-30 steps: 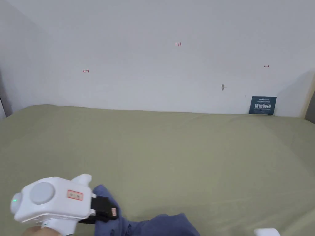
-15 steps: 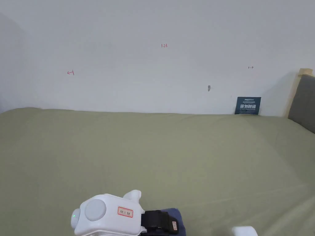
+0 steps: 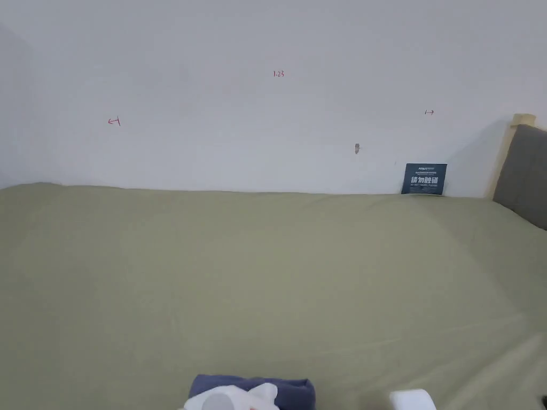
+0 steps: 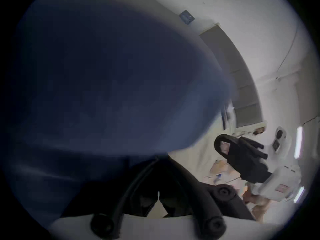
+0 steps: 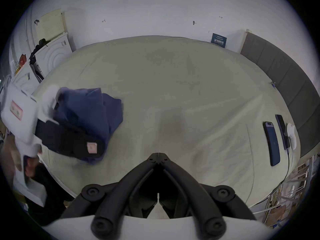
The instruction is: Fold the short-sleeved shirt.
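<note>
I see left gripper (image 5: 97, 146) clamped on shirt (image 5: 90, 108) over bed (image 5: 173, 88) | right gripper (image 5: 158, 154) closed, empty

I see the shirt (image 5: 86, 108) as soft matt navy cloth, w/ blurred folds. Bed sheet (image 3: 278, 267) is matt olive cloth, lightly creased. My left gripper (image 5: 97, 150) has matt black jaws & a smooth white plastic shell. Two phones (image 5: 271, 143) look glossy. Wall (image 3: 267, 107) is smooth matt white.

navy shirt (image 5: 86, 108) bunched, draped over the left gripper (image 5: 90, 146).
</note>
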